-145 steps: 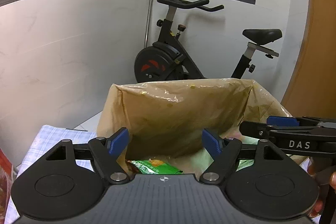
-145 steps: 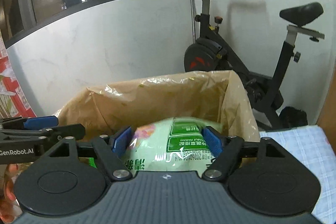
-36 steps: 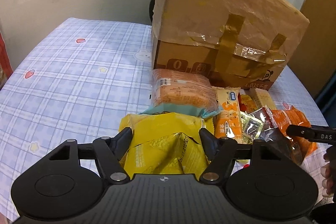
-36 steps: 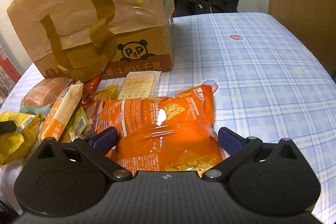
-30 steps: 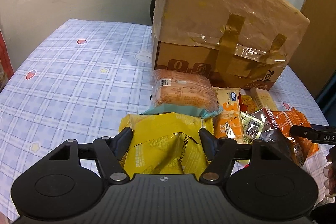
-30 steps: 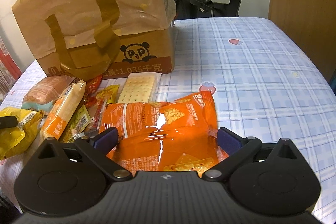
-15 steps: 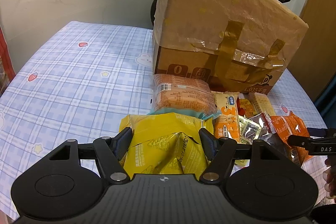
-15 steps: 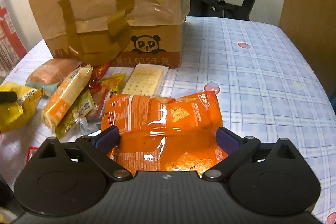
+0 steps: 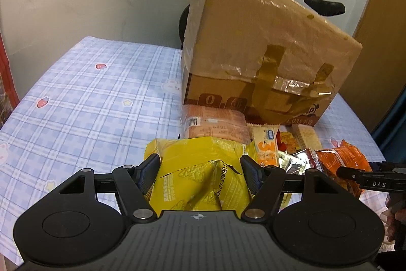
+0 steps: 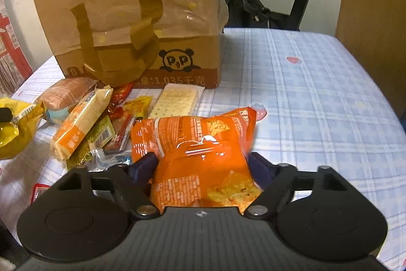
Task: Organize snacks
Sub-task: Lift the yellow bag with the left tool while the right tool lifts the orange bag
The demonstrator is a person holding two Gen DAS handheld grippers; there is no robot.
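Yellow bag (image 9: 200, 177) sits gripped in the left gripper (image 9: 200, 169), right gripper (image 10: 203, 166) is closing on the orange bag (image 10: 200, 156), other snacks (image 10: 83, 126) still lie outside the box (image 10: 142, 17)

The orange chip bag (image 10: 200, 144) is glossy plastic film with bright glints across its creased middle. The yellow bag (image 9: 200, 177) at nine o'clock from it is the same shiny, crinkled film. The box (image 10: 142, 24) at twelve o'clock is matt brown cardboard, draped in thin, wrinkled clear plastic and strapped with shiny brown tape. The tablecloth (image 10: 317, 98) looks like smooth, faintly sheeny checked cloth or vinyl; I cannot tell which. The cracker pack (image 10: 176, 99) has a clear wrapper over dry, pitted crackers. Both grippers, left (image 9: 200, 170) and right (image 10: 203, 165), are matt black plastic, ribbed on top, with small bright metal pins.
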